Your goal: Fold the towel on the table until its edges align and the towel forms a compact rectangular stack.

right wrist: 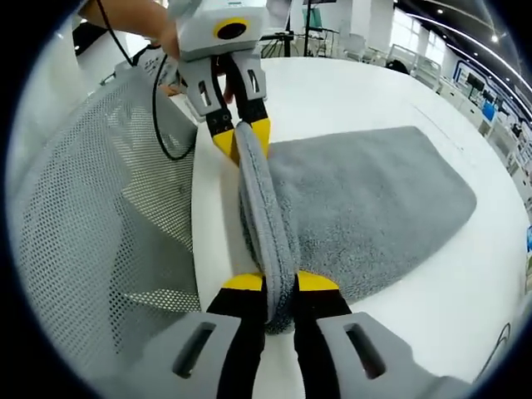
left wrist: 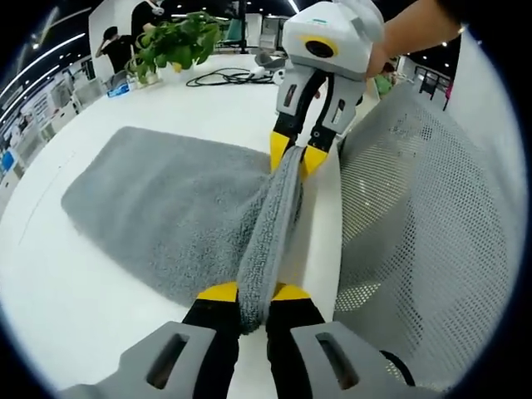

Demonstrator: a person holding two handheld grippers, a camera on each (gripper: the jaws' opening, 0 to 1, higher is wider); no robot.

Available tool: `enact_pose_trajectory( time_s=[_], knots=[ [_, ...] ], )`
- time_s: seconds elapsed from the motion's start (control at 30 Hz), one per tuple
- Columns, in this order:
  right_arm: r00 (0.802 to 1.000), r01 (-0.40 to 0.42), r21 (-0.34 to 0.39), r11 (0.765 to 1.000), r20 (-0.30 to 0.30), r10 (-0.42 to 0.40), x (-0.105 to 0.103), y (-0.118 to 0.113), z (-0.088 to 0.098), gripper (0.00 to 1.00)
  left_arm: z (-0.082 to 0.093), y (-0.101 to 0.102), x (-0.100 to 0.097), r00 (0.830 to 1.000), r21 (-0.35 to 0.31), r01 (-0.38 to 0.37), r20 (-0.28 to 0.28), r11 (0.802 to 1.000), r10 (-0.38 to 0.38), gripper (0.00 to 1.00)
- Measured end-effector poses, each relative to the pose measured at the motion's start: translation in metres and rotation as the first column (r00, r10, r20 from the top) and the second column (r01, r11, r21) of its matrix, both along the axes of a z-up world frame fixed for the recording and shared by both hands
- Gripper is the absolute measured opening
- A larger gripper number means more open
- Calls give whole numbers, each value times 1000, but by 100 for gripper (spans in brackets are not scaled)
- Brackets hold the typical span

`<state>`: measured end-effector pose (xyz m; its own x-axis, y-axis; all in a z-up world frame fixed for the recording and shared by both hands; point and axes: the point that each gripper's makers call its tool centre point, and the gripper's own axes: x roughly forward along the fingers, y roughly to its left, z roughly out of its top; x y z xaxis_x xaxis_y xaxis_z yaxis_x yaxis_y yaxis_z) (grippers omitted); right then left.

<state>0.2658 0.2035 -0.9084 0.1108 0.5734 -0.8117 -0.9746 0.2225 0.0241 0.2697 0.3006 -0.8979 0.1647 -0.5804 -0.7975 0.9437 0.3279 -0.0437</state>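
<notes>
A grey towel [left wrist: 166,208] lies spread on the white table [left wrist: 66,307]. Its near edge is lifted into a taut ridge between the two grippers. In the left gripper view, my left gripper [left wrist: 253,293] at the bottom is shut on one end of that ridge. My right gripper [left wrist: 297,154] comes in from the top, shut on the other end and held by a hand. In the right gripper view, the right gripper [right wrist: 279,284] pinches the towel [right wrist: 366,191] edge at the bottom. The left gripper [right wrist: 243,137] grips it farther up.
A grey mesh chair back [left wrist: 416,233] stands close beside the table edge, next to the lifted ridge; it is also in the right gripper view [right wrist: 100,216]. A potted plant [left wrist: 170,41] and black cables [left wrist: 224,79] sit at the table's far end. People stand in the background.
</notes>
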Motion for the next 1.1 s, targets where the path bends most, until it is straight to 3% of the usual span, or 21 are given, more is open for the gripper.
enact_pose_trajectory(
  time_s=[1.1],
  knots=[
    [995,-51,68,996,-77,56,-27,7,43,9,54,5,-24,995,-112,14,-92,994,-24,10]
  ],
)
